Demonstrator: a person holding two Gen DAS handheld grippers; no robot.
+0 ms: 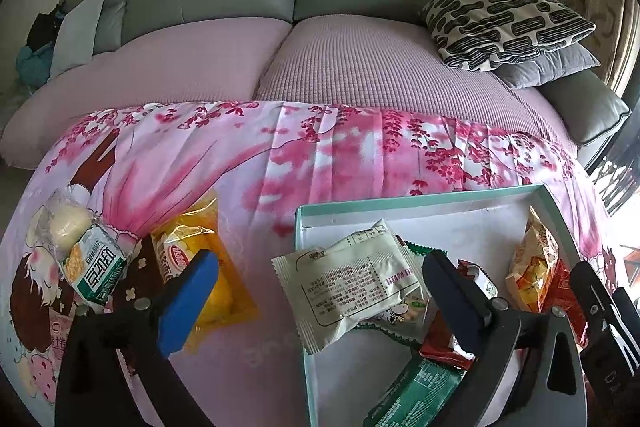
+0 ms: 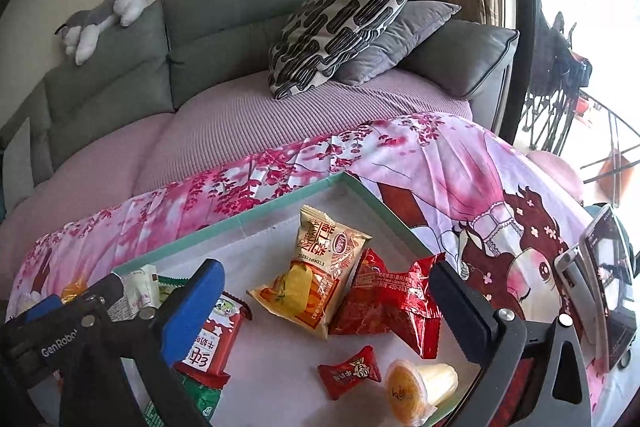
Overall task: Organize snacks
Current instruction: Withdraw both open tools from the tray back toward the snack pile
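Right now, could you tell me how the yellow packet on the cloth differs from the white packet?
The yellow packet lies on the pink cloth, outside the box; the white packet overhangs the box's left rim. The yellow one is see-through; the white one is opaque with printed text. Both are sealed.

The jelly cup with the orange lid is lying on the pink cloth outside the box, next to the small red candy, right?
Not quite. The jelly cup lies inside the box, on its white floor, not on the pink cloth. It is indeed next to the small red candy. The right wrist view shows this.
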